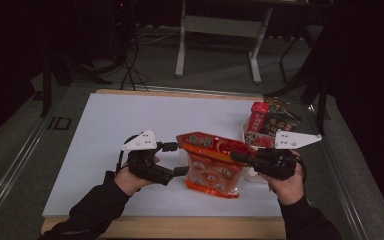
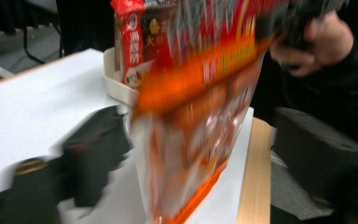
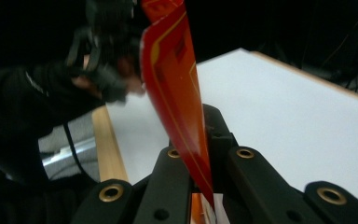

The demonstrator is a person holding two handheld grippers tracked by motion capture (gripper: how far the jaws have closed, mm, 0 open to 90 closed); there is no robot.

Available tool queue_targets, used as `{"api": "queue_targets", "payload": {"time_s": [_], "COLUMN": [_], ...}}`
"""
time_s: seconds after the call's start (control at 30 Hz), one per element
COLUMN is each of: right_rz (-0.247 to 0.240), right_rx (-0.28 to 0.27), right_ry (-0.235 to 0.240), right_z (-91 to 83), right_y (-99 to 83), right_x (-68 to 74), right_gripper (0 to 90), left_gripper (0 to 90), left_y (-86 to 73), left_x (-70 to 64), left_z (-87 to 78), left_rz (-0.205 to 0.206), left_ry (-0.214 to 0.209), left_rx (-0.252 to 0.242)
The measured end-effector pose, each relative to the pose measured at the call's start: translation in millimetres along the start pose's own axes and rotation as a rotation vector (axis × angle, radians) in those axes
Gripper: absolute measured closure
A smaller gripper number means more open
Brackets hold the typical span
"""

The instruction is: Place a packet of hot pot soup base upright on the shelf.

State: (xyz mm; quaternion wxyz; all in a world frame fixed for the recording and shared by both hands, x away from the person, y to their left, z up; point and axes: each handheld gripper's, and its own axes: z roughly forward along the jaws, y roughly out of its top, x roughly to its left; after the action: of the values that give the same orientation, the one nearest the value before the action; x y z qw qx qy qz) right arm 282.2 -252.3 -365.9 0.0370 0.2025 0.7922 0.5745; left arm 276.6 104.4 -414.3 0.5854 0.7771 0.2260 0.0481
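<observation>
an orange and red snack bag (image 1: pixel 214 162) hangs above the white table (image 1: pixel 130 130), near its front edge, held up between the two grippers. the right gripper (image 1: pixel 241 158) comes in from the right side and its two black jaws are clamped on the bag's upper right edge; in the right gripper view the red edge of the bag (image 3: pixel 177 93) runs straight down between the closed jaws. the left gripper (image 1: pixel 178 159) sits just beside the bag's left edge with its jaws spread apart, one near the top corner and one lower down, and the left gripper view shows the bag (image 2: pixel 200 116) blurred between them, not pinched. behind the bag, near the table's right edge, a pale tray (image 1: pixel 245 135) holds several more red and dark snack packets (image 1: pixel 272 120).
</observation>
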Motion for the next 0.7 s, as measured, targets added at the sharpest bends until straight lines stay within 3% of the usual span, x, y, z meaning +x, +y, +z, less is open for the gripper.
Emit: {"api": "queue_targets", "payload": {"time_s": [0.1,0.17,0.37,0.7], "right_rz": [-0.008,-0.015,-0.025,0.000], "right_rx": [-0.039,-0.069,-0.146,-0.206], "right_ry": [-0.017,-0.041,-0.124,-0.271], "right_z": [-11.1,-20.0,-53.2,-104.1], "right_y": [12.6,21.2,42.5,50.8], "right_x": [-1.4,-1.4,-9.9,-37.1], "right_gripper": [90.0,90.0,90.0,90.0], "left_gripper": [0.5,0.4,0.4,0.5], "left_y": [-9.0,-17.4,-43.8,-77.5], "left_x": [0.1,1.0,3.4,8.1], "left_z": [-2.4,-5.3,-14.1,-35.7], "left_rz": [-0.004,-0.014,-0.040,-0.083], "left_ry": [0.039,0.065,0.094,0.155], "left_rx": [0.013,-0.006,0.037,0.076]}}
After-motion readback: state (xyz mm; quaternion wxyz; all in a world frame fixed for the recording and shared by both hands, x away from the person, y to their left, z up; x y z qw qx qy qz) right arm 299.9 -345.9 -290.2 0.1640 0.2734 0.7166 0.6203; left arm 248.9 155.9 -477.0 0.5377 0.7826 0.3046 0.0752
